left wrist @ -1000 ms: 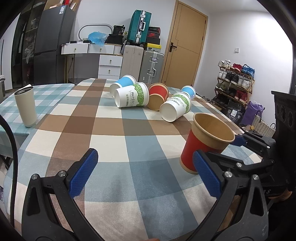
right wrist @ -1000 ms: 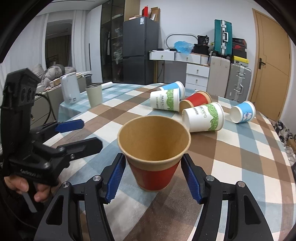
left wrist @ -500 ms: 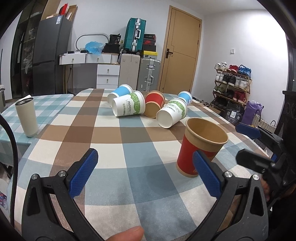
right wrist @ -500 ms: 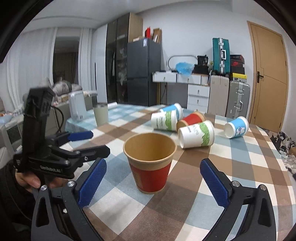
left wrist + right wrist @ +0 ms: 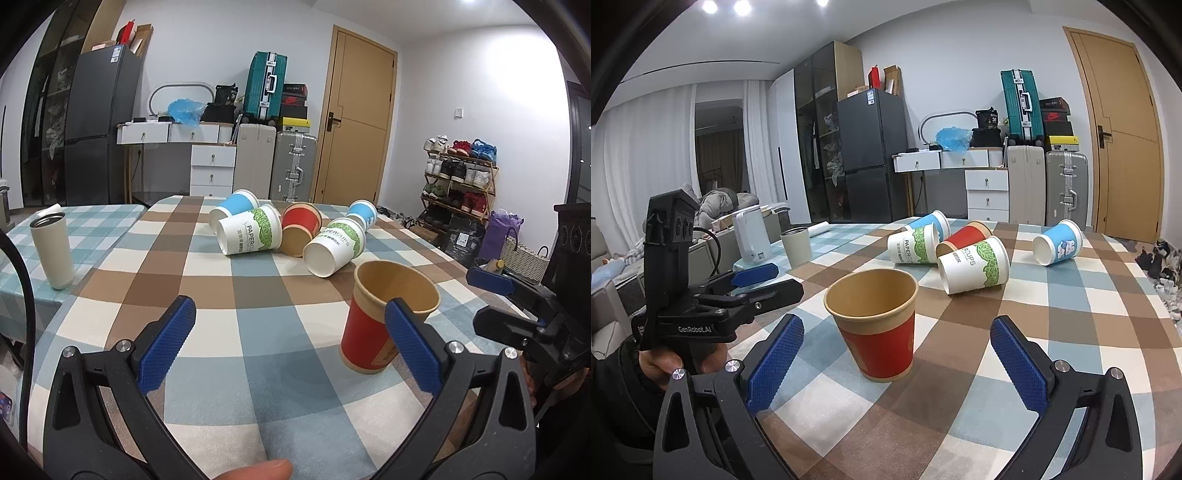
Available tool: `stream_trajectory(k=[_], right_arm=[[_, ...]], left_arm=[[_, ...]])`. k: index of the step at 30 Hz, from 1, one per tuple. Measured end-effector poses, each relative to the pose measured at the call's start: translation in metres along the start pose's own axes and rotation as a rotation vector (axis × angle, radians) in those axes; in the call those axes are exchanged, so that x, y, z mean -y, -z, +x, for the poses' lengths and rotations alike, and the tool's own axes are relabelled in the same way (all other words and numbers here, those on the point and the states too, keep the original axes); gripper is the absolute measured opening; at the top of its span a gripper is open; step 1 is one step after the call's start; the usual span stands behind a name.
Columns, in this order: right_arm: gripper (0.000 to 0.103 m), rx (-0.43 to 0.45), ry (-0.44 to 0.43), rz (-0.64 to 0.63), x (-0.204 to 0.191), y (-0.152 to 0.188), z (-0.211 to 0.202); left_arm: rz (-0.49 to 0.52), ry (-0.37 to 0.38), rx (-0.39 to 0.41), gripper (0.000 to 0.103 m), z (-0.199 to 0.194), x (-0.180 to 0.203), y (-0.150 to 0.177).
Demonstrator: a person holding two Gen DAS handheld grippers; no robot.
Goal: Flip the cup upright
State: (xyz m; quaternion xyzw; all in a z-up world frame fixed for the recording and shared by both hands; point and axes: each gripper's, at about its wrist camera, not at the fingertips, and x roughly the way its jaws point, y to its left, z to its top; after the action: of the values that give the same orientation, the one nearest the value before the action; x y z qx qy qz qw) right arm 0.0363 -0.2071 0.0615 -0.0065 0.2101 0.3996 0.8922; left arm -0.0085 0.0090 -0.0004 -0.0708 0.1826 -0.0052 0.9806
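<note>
A red paper cup (image 5: 380, 325) stands upright on the checked tablecloth (image 5: 236, 332), mouth up; it also shows in the right wrist view (image 5: 877, 328). My right gripper (image 5: 895, 365) is open and empty, its blue pads apart just in front of the cup. My left gripper (image 5: 288, 347) is open and empty, left of the cup; its right pad overlaps the cup in view. Several other paper cups lie on their sides farther back: two white-green (image 5: 251, 236), a red one (image 5: 299, 229) and two blue ones (image 5: 1058, 242).
A cream metal tumbler (image 5: 51, 251) stands upright at the left on an adjoining table. A white kettle (image 5: 751, 238) stands beyond it. The table's right edge (image 5: 461, 280) is near the red cup. Suitcases, drawers and a fridge are behind the table.
My right gripper opened off the upright red cup and drew back from it. The left gripper pulled back a little and stayed open.
</note>
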Motion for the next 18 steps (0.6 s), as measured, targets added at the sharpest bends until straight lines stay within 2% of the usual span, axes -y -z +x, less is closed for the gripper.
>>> stream_trajectory(k=[6,18], right_arm=[[0.103,0.006,-0.001,0.022,0.0038,0.0004,-0.0020],[0.103,0.004,-0.006,0.028,0.0049,0.0012,-0.0030]], left_arm=[[-0.007,0.026,-0.002,0.102,-0.0004,0.0015,-0.0021],[0.001,0.015,-0.001,0.102,-0.0007,0.0043,0.0018]])
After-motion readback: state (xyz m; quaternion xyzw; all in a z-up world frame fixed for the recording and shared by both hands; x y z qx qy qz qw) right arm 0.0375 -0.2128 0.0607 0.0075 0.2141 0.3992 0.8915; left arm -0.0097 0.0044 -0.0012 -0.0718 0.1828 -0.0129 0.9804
